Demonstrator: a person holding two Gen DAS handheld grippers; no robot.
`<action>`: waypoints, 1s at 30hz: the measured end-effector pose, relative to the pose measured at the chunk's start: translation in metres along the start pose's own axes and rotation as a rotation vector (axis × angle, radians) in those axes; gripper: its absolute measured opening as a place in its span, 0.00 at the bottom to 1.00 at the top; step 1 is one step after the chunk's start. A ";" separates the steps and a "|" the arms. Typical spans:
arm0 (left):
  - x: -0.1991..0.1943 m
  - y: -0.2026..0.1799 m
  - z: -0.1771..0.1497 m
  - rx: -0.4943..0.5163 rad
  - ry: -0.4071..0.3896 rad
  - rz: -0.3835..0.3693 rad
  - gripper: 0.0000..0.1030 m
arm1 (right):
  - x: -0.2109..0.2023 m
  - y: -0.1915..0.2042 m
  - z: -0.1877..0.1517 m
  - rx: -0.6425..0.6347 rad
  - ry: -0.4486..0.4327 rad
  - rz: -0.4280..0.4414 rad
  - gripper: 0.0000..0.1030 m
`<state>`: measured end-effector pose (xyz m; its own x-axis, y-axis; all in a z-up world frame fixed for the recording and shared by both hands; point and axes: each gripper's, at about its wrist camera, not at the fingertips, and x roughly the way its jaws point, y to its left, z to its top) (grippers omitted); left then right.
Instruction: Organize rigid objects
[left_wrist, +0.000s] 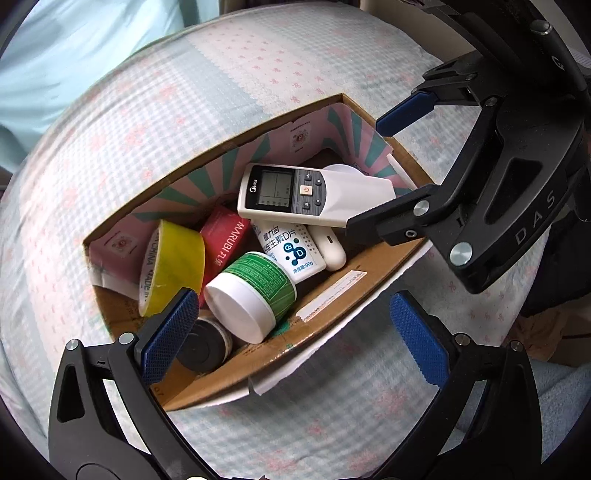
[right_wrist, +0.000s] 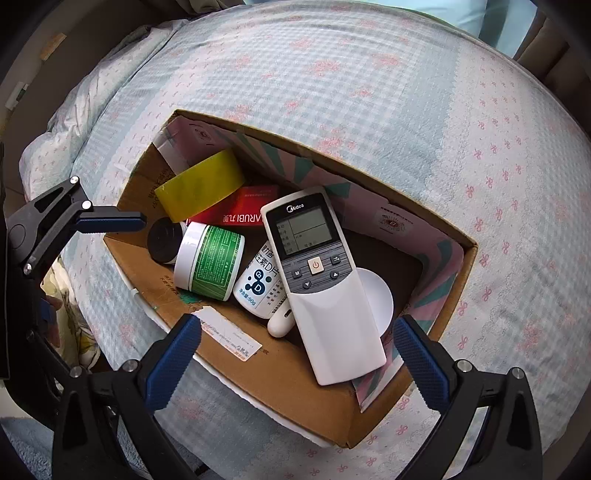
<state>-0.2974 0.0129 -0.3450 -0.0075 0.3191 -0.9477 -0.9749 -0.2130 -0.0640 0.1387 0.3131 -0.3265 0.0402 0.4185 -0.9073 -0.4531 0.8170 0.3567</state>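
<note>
Left wrist view shows the left hand-held gripper (left_wrist: 291, 332) with jaws wide apart and empty, above a cardboard box (left_wrist: 369, 266) on the bed (left_wrist: 258, 74). Inside lie a white remote (left_wrist: 295, 194) (on top), yellow tape (left_wrist: 173, 266), a green-labelled jar (left_wrist: 255, 291) and a white bottle (left_wrist: 291, 254). Right hand-held gripper (right_wrist: 299, 358) is also spread apart, holding nothing.

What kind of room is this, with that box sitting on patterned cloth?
Most likely a bedroom at home. The open brown cardboard box rests on a soft pale blue checked bedsheet with pink bows, and it holds household odds and ends such as a white air-conditioner remote control and a yellow roll of tape.
</note>
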 end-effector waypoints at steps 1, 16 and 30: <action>-0.009 0.000 -0.002 -0.017 -0.006 0.010 1.00 | -0.006 0.000 -0.001 0.004 -0.011 -0.001 1.00; -0.206 -0.026 0.028 -0.355 -0.269 0.110 1.00 | -0.228 0.001 -0.050 0.198 -0.352 -0.129 1.00; -0.341 -0.066 0.044 -0.442 -0.545 0.213 1.00 | -0.374 0.037 -0.118 0.341 -0.684 -0.368 1.00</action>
<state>-0.2407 -0.0408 -0.0039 -0.4081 0.6188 -0.6712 -0.7604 -0.6373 -0.1252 0.0024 0.1400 -0.0005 0.7120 0.1611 -0.6835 -0.0171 0.9770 0.2125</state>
